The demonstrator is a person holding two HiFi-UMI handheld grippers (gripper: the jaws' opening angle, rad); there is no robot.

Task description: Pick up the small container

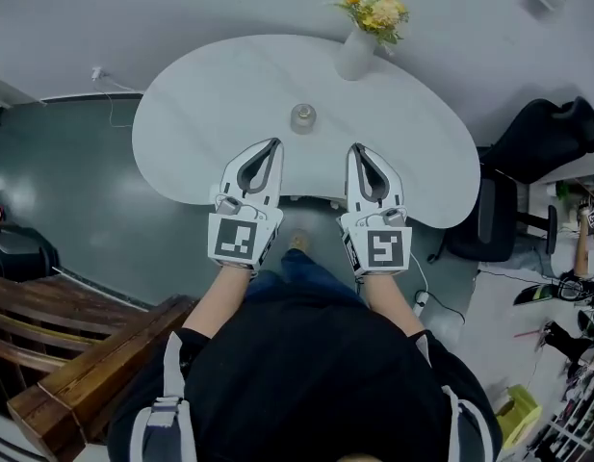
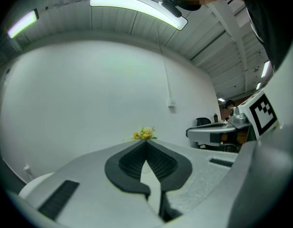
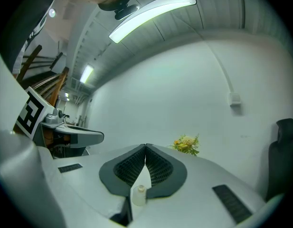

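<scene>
Left gripper [image 1: 273,144] is clenched and empty at the table's [image 1: 195,114] near edge. Small container [image 1: 303,117] stands just ahead, between both tools, untouched. Right gripper [image 1: 358,150] is likewise clenched, empty. Advise: part the jaws before advancing, then straddle it squarely.

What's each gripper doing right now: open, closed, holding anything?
Left gripper: closed, empty.
Right gripper: closed, empty. The container stands ahead of both, untouched.
</scene>
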